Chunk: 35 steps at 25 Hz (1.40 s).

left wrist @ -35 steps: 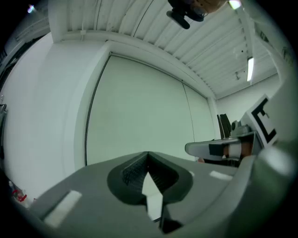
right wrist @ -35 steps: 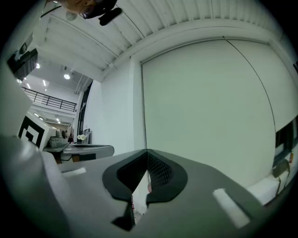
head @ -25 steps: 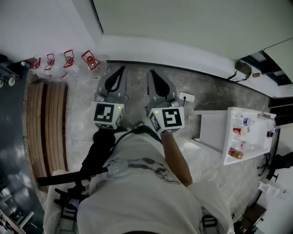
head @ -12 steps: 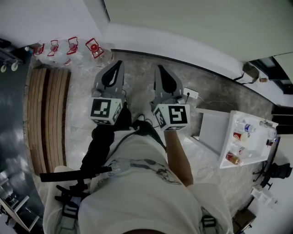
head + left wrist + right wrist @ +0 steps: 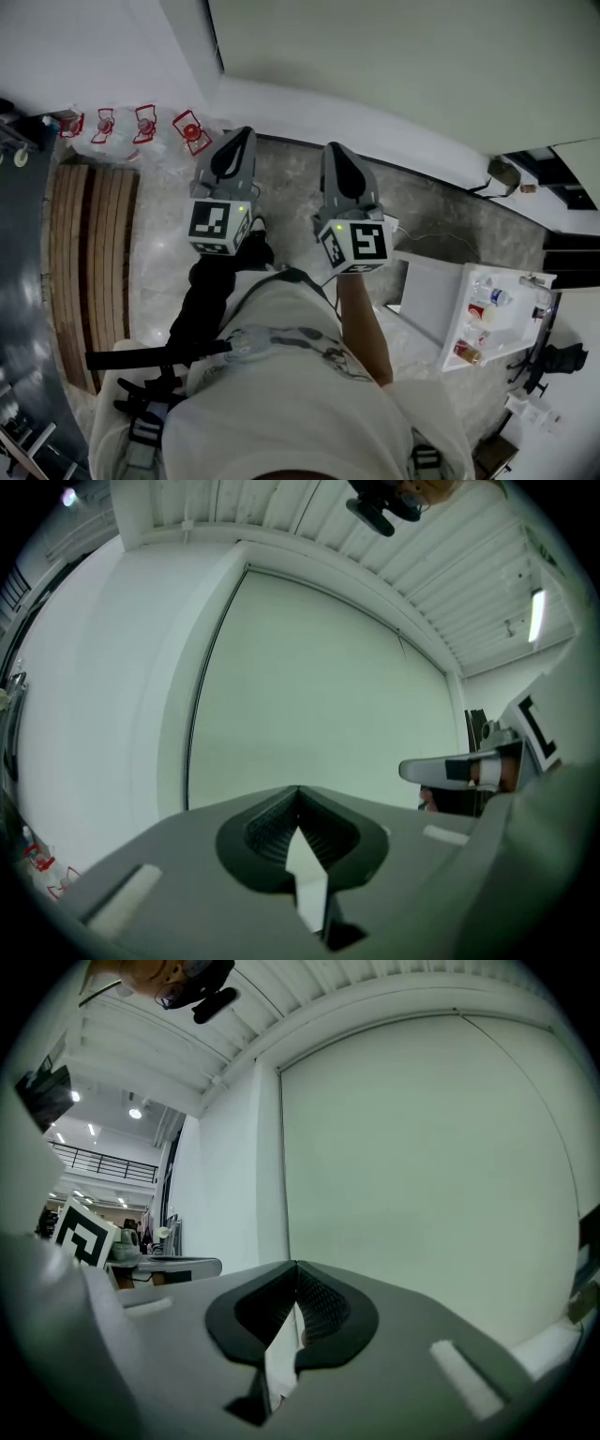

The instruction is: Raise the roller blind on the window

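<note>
Right forearm (image 5: 361, 323) stretched forward from the chest, dark left sleeve (image 5: 208, 295) alongside. Left claw (image 5: 238, 139) and right claw (image 5: 335, 152) level, side by side, both shut tight on nothing. Straight ahead, roller blind (image 5: 403, 66) drawn down over the window.

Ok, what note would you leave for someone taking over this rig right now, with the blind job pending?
Left gripper: shut, empty, pointing level at the roller blind.
Right gripper: shut, empty, beside the left one, aimed the same way.
Roller blind: down, covering the window as far as seen, straight ahead of both grippers.
Done: nothing; neither gripper touches the blind.
Left: find its cord or chain, which shows in no view, and raise the blind.
</note>
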Available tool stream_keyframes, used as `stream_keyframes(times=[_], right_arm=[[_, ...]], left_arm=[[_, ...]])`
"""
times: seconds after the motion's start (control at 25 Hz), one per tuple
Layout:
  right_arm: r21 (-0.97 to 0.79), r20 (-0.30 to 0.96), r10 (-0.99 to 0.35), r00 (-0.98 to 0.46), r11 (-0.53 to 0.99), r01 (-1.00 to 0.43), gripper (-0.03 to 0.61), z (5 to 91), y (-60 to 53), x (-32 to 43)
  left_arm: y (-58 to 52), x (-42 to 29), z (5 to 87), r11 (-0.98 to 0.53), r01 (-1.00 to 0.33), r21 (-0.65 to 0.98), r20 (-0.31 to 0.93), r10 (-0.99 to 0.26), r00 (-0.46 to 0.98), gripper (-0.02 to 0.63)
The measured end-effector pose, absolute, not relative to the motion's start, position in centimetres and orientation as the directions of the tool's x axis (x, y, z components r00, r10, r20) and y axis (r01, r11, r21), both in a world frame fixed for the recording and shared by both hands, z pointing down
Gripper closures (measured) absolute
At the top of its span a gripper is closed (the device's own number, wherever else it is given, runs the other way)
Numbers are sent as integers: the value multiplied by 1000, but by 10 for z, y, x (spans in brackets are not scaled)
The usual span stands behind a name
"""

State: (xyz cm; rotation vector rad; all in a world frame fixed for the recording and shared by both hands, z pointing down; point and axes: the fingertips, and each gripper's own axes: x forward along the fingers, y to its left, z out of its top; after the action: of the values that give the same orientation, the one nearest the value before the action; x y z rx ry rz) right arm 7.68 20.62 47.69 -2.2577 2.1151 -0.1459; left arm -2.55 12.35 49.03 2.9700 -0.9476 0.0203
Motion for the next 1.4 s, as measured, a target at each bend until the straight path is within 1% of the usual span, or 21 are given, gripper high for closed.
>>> stream_keyframes(times=[0.28,0.52,0.72,0.84,1.0,1.2,1.32,1.4], right_arm=[[-109,61,-997,48,-55,-993,577,496,103,72],[-110,73,-997,-25,17,-994,577,486,79,69],[-124,77,-992,-104,94,-988,577,490,41,75],[-131,67,-983,-169,159,-979,577,494,7,81],[-126,35,-963,-266,260,-957,577,485,-47,89],[-118,14,-923,-386,381,-917,577,468,-110,104],[-91,6,-881,-473,471,-877,577,461,-140,105],[-78,-4,-851,-525,524,-848,575,455,-167,97]], left_arm=[[23,-32,514,-817,-574,56,51,-572,819,615],[11,-27,506,-804,-591,73,72,-586,807,615],[-14,-22,510,-773,-631,68,82,-626,775,615],[-41,-16,512,-740,-670,59,82,-665,742,615],[-87,-4,499,-696,-717,47,51,-715,697,615],[-136,25,481,-673,-738,51,25,-738,674,615],[-147,35,483,-670,-741,55,43,-740,672,615],[-154,29,488,-654,-755,44,62,-752,656,615]])
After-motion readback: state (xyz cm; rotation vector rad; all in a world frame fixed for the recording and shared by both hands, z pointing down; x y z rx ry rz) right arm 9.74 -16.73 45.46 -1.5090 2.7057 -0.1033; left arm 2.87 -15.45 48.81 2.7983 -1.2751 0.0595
